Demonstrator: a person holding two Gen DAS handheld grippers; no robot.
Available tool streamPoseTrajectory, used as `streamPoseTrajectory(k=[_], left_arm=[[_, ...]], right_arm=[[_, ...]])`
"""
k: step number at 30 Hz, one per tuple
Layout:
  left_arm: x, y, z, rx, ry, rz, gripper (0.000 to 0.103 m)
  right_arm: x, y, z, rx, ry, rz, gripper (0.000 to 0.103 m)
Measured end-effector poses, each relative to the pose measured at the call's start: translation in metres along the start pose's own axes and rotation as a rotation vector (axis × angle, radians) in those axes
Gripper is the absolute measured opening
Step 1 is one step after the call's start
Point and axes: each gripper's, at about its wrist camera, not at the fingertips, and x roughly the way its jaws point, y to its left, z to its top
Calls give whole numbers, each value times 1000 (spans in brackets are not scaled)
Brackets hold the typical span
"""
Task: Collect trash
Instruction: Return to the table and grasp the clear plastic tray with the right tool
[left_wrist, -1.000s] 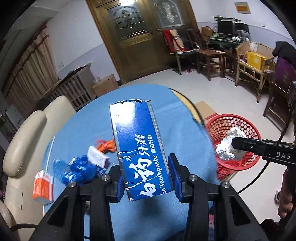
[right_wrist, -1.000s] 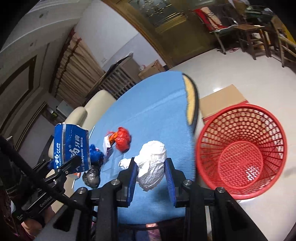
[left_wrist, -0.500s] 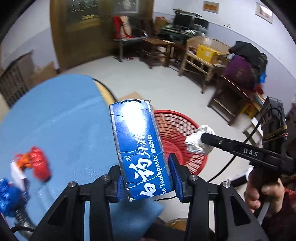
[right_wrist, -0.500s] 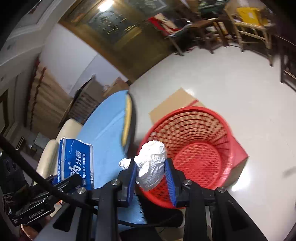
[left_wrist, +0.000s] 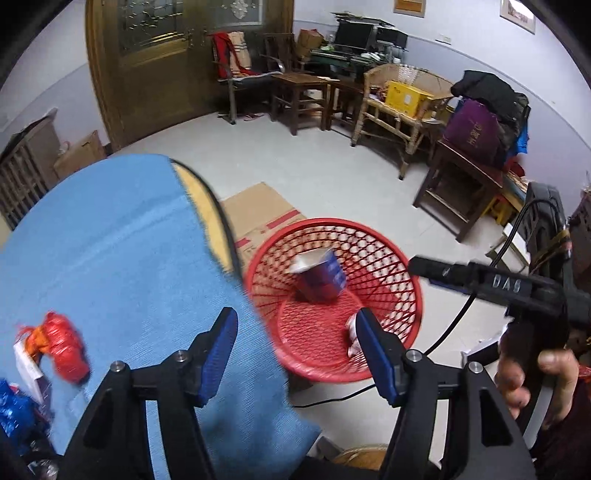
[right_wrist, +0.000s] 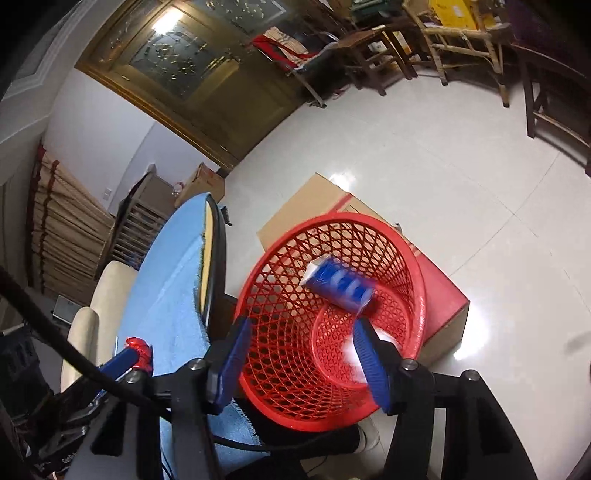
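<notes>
In the red basket (right_wrist: 332, 321) lies the toothpaste box (right_wrist: 341, 282) — both grippers (left_wrist: 297, 349) (right_wrist: 304, 360) spread, empty.

Toothpaste box (left_wrist: 320, 276) lies in basket (left_wrist: 373, 227), right of table (left_wrist: 110, 236).

Blue toothpaste carton (right_wrist: 338, 286) in red mesh basket (right_wrist: 402, 236) was motion-blurred, print unreadable. Crumpled white wad (left_wrist: 352, 334) mostly hid behind a blue finger pad (left_wrist: 375, 354).
</notes>
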Motion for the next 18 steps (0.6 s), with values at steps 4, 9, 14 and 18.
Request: streamPoseTrajectory(k=[4, 9, 14, 18], left_arm=[[-24, 20, -26, -15, -13, 105, 67], [-58, 50, -75, -99, -30, 223, 67], [-100, 99, -130, -262, -60, 332, 67], [-125, 138, -157, -389, -99, 391, 67]], right_arm=[[-1, 21, -1, -65, -25, 24, 62], [12, 61, -11, -158, 2, 70, 62], [36, 125, -34, -294, 69, 121, 62], [55, 174, -55, -395, 117, 149, 62]])
